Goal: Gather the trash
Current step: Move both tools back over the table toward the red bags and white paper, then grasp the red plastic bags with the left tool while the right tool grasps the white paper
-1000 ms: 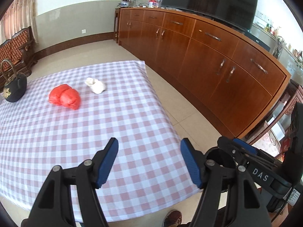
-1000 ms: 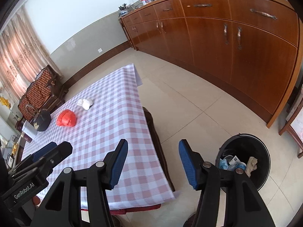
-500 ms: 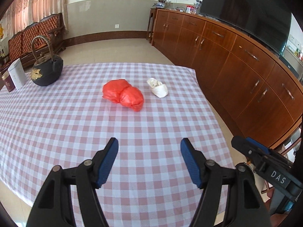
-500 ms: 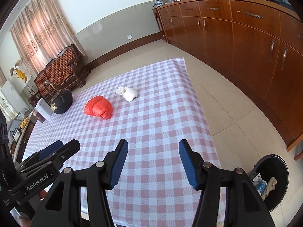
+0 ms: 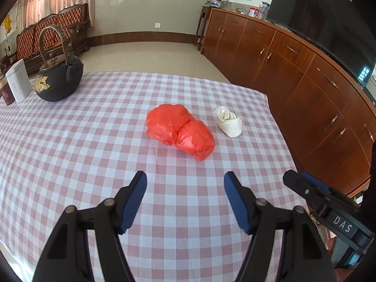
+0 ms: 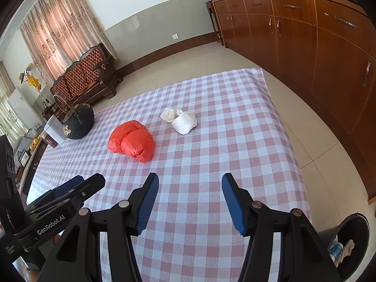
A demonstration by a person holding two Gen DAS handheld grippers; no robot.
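My left tool (image 5: 185,180) and right tool (image 6: 189,182): both wide, holding nothing. Surface (image 5: 70,141): 1 red bag (image 5: 179,130), 1 white bag (image 5: 229,121).

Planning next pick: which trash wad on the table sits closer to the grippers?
The red plastic wad; the white wad lies beyond it, nearer the cabinet side.

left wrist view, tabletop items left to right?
white box → black kettle → red plastic bag → white wad. The dark red item beside the box sits at the frame edge, so its place is unclear.
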